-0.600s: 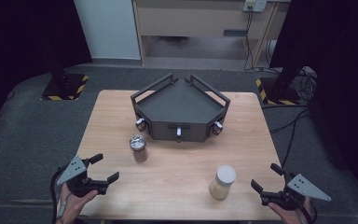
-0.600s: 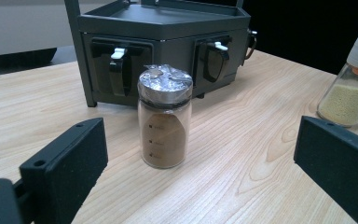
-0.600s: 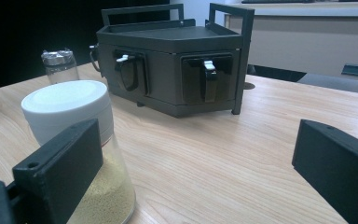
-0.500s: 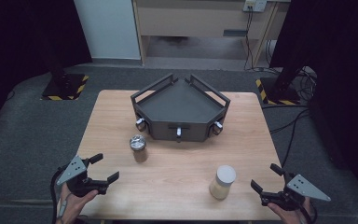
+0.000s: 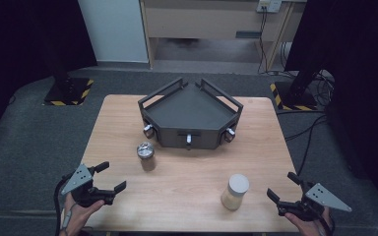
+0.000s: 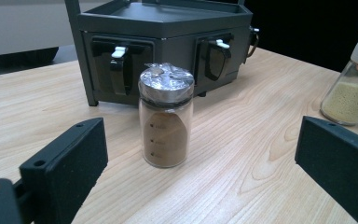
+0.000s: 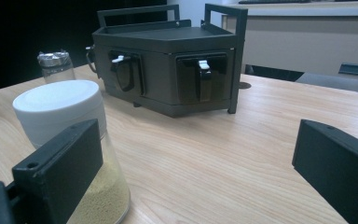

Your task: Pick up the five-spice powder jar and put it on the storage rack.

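High view: stood upright on the wooden table point(image 5: 187, 167), a silver-lidded jar of brown powder point(image 5: 146, 156) left of centre and just near of the dark grey rack point(image 5: 189, 115), and a white-capped jar of yellow powder point(image 5: 236, 191) toward the near right, well apart from the first. Hovered at the near left edge, left gripper point(image 5: 109, 177), jaws spread wide and empty, aimed at the brown jar. Hung at the near right corner, right gripper point(image 5: 281, 186), likewise wide and empty, beside the yellow jar.
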